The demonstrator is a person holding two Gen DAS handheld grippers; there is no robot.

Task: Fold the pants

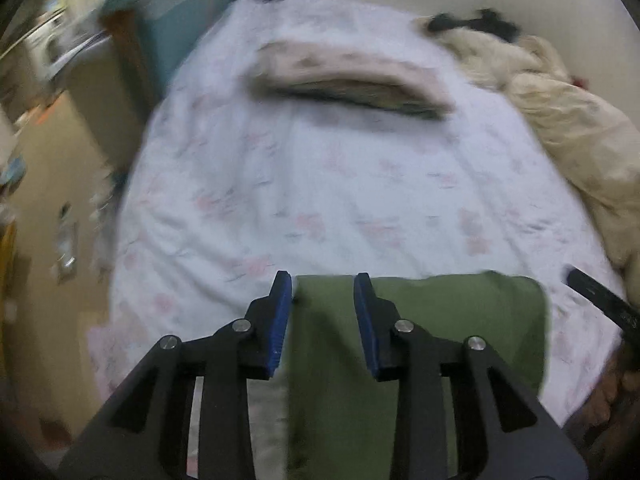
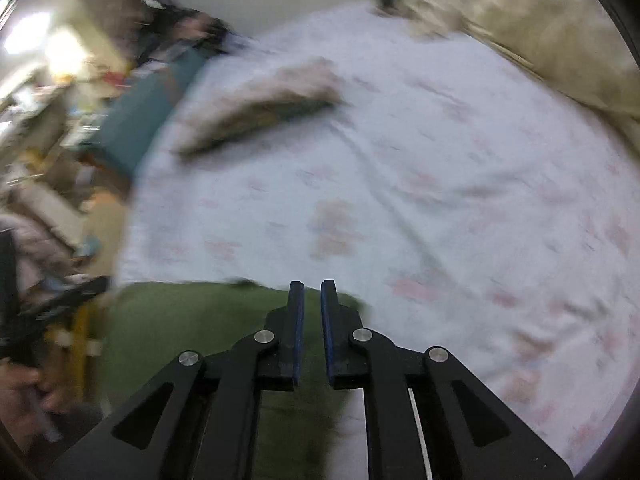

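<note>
Black linkage and blue-padded fingers fill the bottom of both wrist views. Both frames are motion-blurred.

Left gripper: fingers spread a moderate way. Green pants show through the gap, but the cloth looks to lie below and beyond the pads, not caught by them. No pinch visible.

Right gripper: fingers nearly together, a slim gap left. Green cloth sits behind and under them; nothing clearly clamped between the pads, though blur makes a thin fold hard to rule out.

Pants lie as a flat green block on the near edge of the bed, which carries a white sheet with a faint pink print. Far edge of the block runs straight, side to side across both views. From the left gripper the cloth spreads mostly to its right; from the right gripper, mostly to its left. So the pants lie between the two hands, each gripper over one far corner.

Also on the bed: a folded pinkish blanket well beyond the pants, and a cream quilt bunched at the right.

Judgement: a fold looks just laid down. Neither hand is clearly nearer; any next fold would likely run along that side-to-side axis.
</note>
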